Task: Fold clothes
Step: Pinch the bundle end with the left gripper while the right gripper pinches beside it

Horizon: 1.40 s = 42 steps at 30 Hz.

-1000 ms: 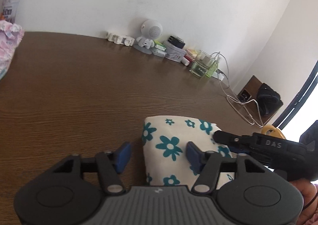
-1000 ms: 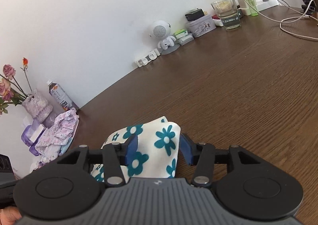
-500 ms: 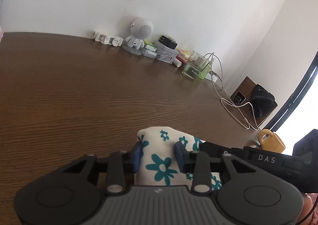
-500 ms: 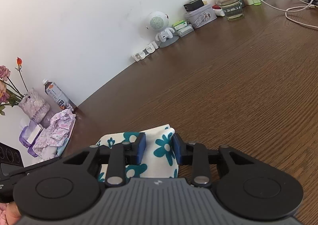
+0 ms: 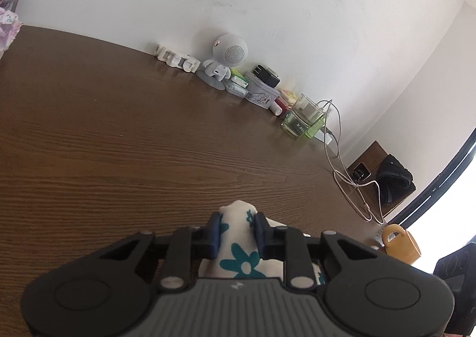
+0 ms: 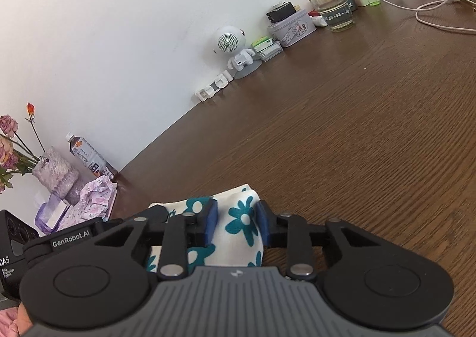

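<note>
A folded white garment with teal flowers (image 5: 241,250) lies at the near edge of the brown wooden table (image 5: 148,140). My left gripper (image 5: 237,225) is shut on one bunched corner of it, the cloth pinched between the blue pads. In the right wrist view the same garment (image 6: 241,226) sits between the blue pads of my right gripper (image 6: 236,219), which is shut on its right end. The left gripper's black body (image 6: 71,241) shows just to the left of it, with the cloth spanning between the two.
Along the wall stand a white robot-shaped speaker (image 5: 227,54), small boxes, a glass (image 5: 303,121) and white cables (image 5: 351,182). At the far left are a vase of flowers (image 6: 50,170), a bottle (image 6: 89,158) and a crumpled floral cloth (image 6: 92,197). A yellow mug (image 5: 400,243) sits to the right.
Both grippers went from open around the garment to shut on it. The cloth is now bunched up between each pair of pads, and the left view has swung slightly.
</note>
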Tool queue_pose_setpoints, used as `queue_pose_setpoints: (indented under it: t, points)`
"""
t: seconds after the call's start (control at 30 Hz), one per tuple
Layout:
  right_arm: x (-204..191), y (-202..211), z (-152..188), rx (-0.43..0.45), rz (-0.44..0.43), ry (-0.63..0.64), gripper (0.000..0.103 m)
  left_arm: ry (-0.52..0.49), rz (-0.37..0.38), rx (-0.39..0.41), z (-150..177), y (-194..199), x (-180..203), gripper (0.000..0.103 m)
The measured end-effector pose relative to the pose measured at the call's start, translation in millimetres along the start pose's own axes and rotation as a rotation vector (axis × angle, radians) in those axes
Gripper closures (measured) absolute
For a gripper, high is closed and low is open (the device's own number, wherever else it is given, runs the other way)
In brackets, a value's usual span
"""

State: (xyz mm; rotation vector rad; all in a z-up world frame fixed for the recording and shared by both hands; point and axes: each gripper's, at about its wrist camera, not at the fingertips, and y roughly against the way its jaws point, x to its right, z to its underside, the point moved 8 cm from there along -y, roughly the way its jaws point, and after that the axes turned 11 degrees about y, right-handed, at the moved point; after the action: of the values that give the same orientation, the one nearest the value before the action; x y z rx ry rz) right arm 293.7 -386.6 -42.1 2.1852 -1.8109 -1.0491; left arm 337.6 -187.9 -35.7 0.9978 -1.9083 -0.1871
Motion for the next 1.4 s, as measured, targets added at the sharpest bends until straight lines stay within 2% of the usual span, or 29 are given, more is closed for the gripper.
queue_pose_setpoints:
  t: [0.03, 0.1, 0.13, 0.17, 0.2, 0.3, 0.33, 0.4, 0.43, 0.47, 0.57, 0.6, 0.67, 0.7, 0.73, 0.8, 0.83, 0.87, 0.9, 1.03, 1.07, 1.13, 1.17, 1.23, 1.3, 1.33, 1.37, 1.4]
  points:
    - [-2, 0, 0, 0.001, 0.006, 0.015, 0.082, 0.007, 0.008, 0.002, 0, 1, -1, 0.079]
    - [-3, 1, 0, 0.007, 0.007, 0.018, 0.081, 0.035, 0.008, 0.014, -2, 7, -3, 0.067]
    - [-2, 3, -1, 0.011, 0.011, 0.012, 0.076, 0.048, 0.002, 0.023, -3, 10, -5, 0.056]
    - [-1, 6, -1, 0.017, 0.015, 0.005, 0.070, 0.060, -0.003, 0.032, -4, 14, -7, 0.052]
    - [-2, 10, -1, 0.024, 0.015, 0.007, 0.067, 0.066, -0.008, 0.039, -4, 21, -9, 0.052]
    - [-9, 25, 3, 0.039, 0.001, 0.027, 0.066, 0.054, -0.018, 0.042, 2, 36, -11, 0.053]
    - [-12, 29, 7, 0.036, -0.007, 0.035, 0.066, 0.037, -0.022, 0.044, 5, 41, -10, 0.057]
    - [-18, 35, 14, 0.024, -0.004, 0.059, 0.066, -0.002, -0.039, 0.041, 12, 44, -8, 0.072]
    - [-20, 35, 16, 0.021, -0.002, 0.065, 0.067, -0.012, -0.040, 0.041, 15, 43, -6, 0.084]
    - [-21, 34, 17, 0.019, -0.001, 0.068, 0.076, -0.022, -0.041, 0.042, 17, 42, -4, 0.086]
    - [-24, 33, 17, 0.020, 0.009, 0.069, 0.081, -0.034, -0.039, 0.055, 21, 43, -1, 0.085]
    - [-23, 35, 17, 0.021, 0.011, 0.061, 0.081, -0.016, -0.029, 0.054, 22, 46, -2, 0.082]
    - [-22, 41, 19, 0.020, 0.013, 0.046, 0.075, 0.004, -0.026, 0.049, 22, 54, -4, 0.052]
    - [-22, 46, 21, 0.019, 0.013, 0.049, 0.072, 0.002, -0.027, 0.054, 22, 59, -5, 0.048]
    - [-24, 51, 23, 0.018, 0.015, 0.058, 0.063, -0.004, -0.028, 0.056, 24, 61, -5, 0.048]
    - [-26, 59, 27, 0.012, 0.019, 0.074, 0.062, -0.016, -0.035, 0.043, 29, 63, -5, 0.051]
    - [-28, 59, 30, 0.003, 0.014, 0.069, 0.063, -0.024, -0.036, 0.036, 32, 61, -4, 0.064]
    - [-29, 59, 32, -0.008, 0.007, 0.061, 0.076, -0.032, -0.037, 0.029, 34, 58, -4, 0.067]
    - [-30, 57, 35, -0.012, 0.000, 0.050, 0.082, -0.038, -0.038, 0.024, 37, 57, -4, 0.068]
    - [-37, 63, 38, -0.009, 0.003, 0.050, 0.086, -0.024, -0.020, 0.042, 37, 72, -6, 0.074]
    - [-39, 66, 38, -0.007, 0.007, 0.055, 0.083, -0.035, -0.027, 0.038, 38, 76, -6, 0.070]
    - [-44, 75, 39, -0.006, 0.009, 0.079, 0.078, -0.068, -0.046, 0.028, 43, 81, -5, 0.051]
    - [-47, 79, 41, -0.006, 0.009, 0.088, 0.070, -0.086, -0.055, 0.027, 46, 84, -5, 0.051]
    - [-50, 84, 44, -0.013, 0.013, 0.101, 0.067, -0.128, -0.060, 0.027, 53, 88, -1, 0.051]
    - [-51, 86, 50, -0.026, 0.017, 0.105, 0.067, -0.156, -0.058, 0.032, 58, 91, 0, 0.055]
    - [-52, 86, 54, -0.034, 0.018, 0.104, 0.067, -0.169, -0.057, 0.033, 61, 92, 1, 0.069]
    - [-52, 85, 57, -0.039, 0.016, 0.103, 0.074, -0.170, -0.053, 0.033, 63, 92, 0, 0.081]
    - [-52, 87, 58, -0.037, 0.016, 0.101, 0.079, -0.171, -0.048, 0.033, 65, 92, 0, 0.081]
